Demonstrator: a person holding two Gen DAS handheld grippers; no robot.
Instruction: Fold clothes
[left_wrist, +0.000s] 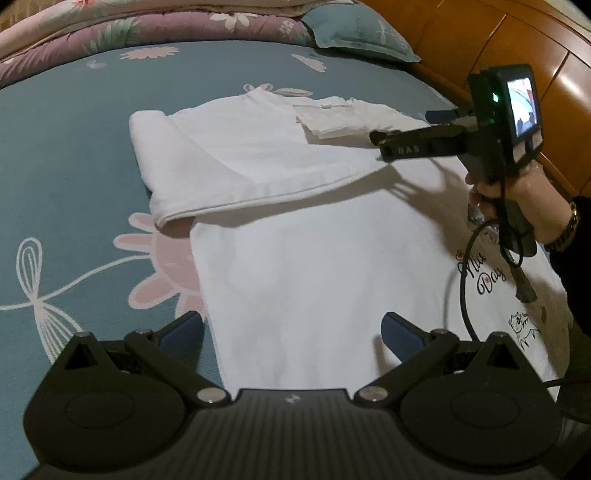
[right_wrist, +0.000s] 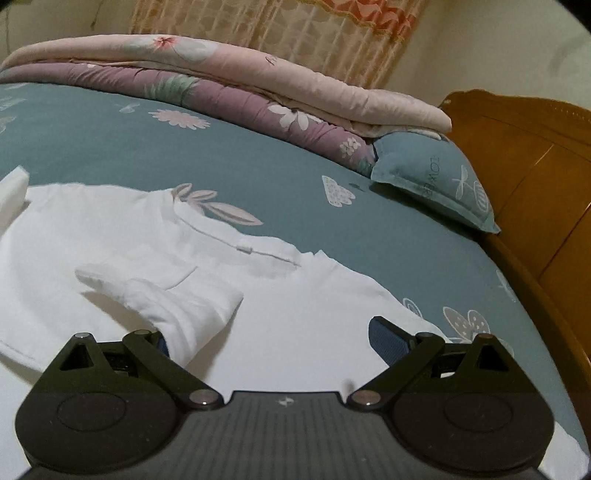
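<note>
A white T-shirt lies flat on the teal flowered bed sheet; a "Nice Day" print and a cat drawing show near its right edge. One side panel is folded over across the far part, and a sleeve lies folded on top near the collar. My left gripper is open just above the shirt's near part, holding nothing. My right gripper, also seen from the side, is open over the sleeve area; the sleeve cloth lies against its left finger.
Folded purple and pink quilts and a teal pillow lie at the far side of the bed. A wooden headboard runs along the right. A hand with a wrist bracelet holds the right gripper, its cable hanging over the shirt.
</note>
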